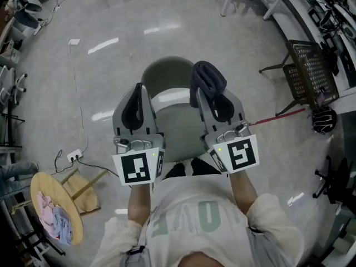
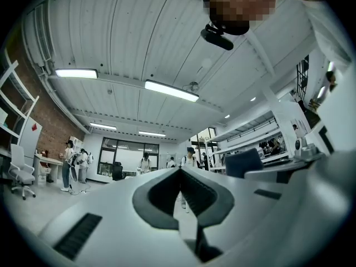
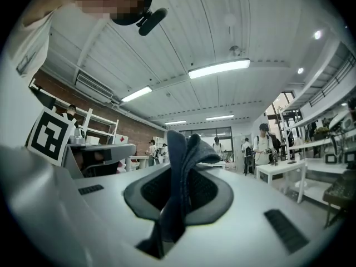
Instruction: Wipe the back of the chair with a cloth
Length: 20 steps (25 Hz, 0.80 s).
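Observation:
A grey-green chair (image 1: 176, 121) stands on the floor right below me, its curved back (image 1: 167, 68) on the far side. Both grippers are held above the seat with their jaws pointing up. My right gripper (image 1: 213, 100) is shut on a dark blue-grey cloth (image 1: 207, 78), which bunches out above the jaws. In the right gripper view the cloth (image 3: 182, 159) stands up between the pads of that gripper (image 3: 177, 189). My left gripper (image 1: 137, 100) is beside it on the left; in its own view the left gripper (image 2: 181, 178) has its jaws closed together with nothing between them.
A round wooden stool (image 1: 40, 192) with a heap of cloths (image 1: 53, 216) stands at the lower left. A power strip (image 1: 74, 156) and its cable lie on the floor to the left. A black mesh chair (image 1: 309, 71) and a helmet (image 1: 324, 119) are at the right.

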Tool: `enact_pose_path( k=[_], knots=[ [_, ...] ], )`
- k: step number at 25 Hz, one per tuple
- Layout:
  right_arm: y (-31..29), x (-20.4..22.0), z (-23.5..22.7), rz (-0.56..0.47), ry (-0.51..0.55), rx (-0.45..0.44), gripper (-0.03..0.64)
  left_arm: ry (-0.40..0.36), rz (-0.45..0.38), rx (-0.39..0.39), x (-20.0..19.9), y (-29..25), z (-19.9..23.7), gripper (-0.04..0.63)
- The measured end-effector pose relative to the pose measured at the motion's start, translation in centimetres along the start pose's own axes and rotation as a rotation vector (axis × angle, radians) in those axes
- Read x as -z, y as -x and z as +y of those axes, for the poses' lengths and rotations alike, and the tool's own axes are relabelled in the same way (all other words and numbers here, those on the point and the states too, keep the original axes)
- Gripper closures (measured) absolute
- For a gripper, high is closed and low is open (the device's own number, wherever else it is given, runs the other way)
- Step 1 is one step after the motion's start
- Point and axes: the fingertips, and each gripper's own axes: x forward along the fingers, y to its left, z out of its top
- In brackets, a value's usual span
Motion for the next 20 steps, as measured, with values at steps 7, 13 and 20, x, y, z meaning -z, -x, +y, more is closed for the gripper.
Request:
enact_pose_path(
  k=[7, 13, 20],
  knots=[
    [-1.9, -0.1, -1.3, -0.011, 0.001, -0.045, 0.557, -0.006, 0.005, -0.034, -0.1, -1.6, -0.2, 0.580],
    [-3.6, 1.7, -1.6, 0.006, -0.005, -0.074, 0.557, -0.017, 0.032, -0.049, 2.0, -3.1, 0.4, 0.580],
    [-6.8, 11.2, -0.9, 0.054, -0.090, -0.122, 0.557, -0.035, 0.013, -0.060, 10.7, -5.0, 1.7, 0.580]
  ],
)
